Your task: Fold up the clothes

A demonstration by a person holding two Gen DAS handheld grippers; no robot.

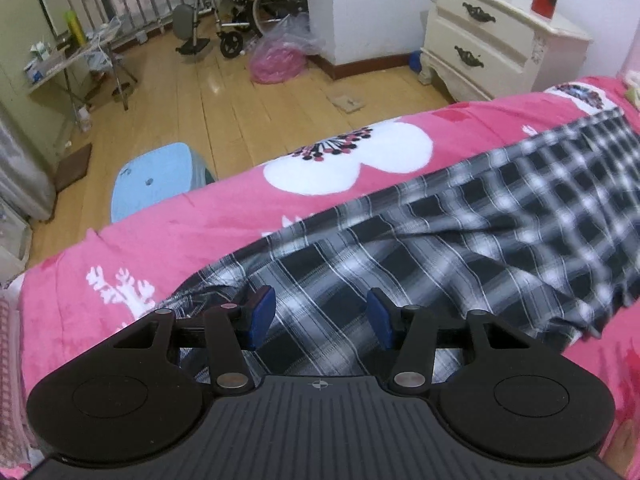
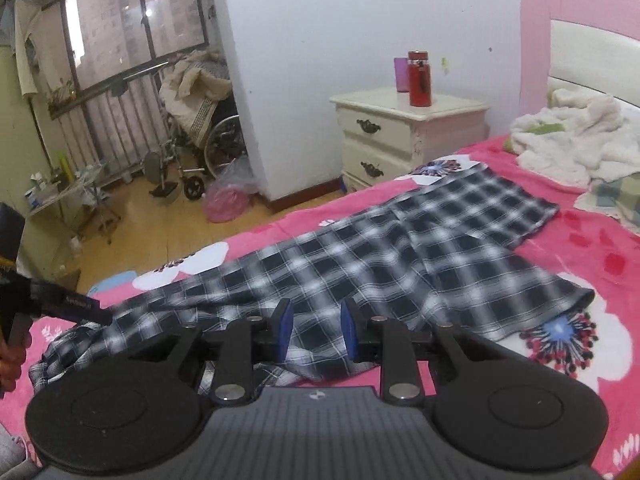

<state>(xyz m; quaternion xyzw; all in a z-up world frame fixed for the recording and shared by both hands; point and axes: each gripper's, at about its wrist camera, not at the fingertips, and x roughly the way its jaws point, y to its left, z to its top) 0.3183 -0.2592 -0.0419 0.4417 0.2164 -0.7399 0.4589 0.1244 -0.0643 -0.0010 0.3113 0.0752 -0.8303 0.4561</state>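
Observation:
A black-and-white plaid garment (image 1: 460,240) lies stretched across the pink flowered bedcover (image 1: 200,220). In the right wrist view the plaid garment (image 2: 380,252) looks like trousers, with one end bunched at the lower left. My left gripper (image 1: 322,316) hovers over that bunched end, its blue pads (image 1: 262,316) wide apart with only cloth below them. My right gripper (image 2: 316,328) stands over the near edge of the cloth, open by a narrower gap, and nothing is pinched. A hand (image 2: 8,360) and the left tool's black body (image 2: 60,302) show at the left edge.
A cream nightstand (image 2: 384,136) with a red bottle (image 2: 419,78) and a purple cup stands by the bed. White fluffy bedding (image 2: 572,140) lies near the pink headboard. On the wooden floor are a blue stool (image 1: 160,176), a pink bag (image 1: 276,60) and a wheelchair (image 1: 248,8).

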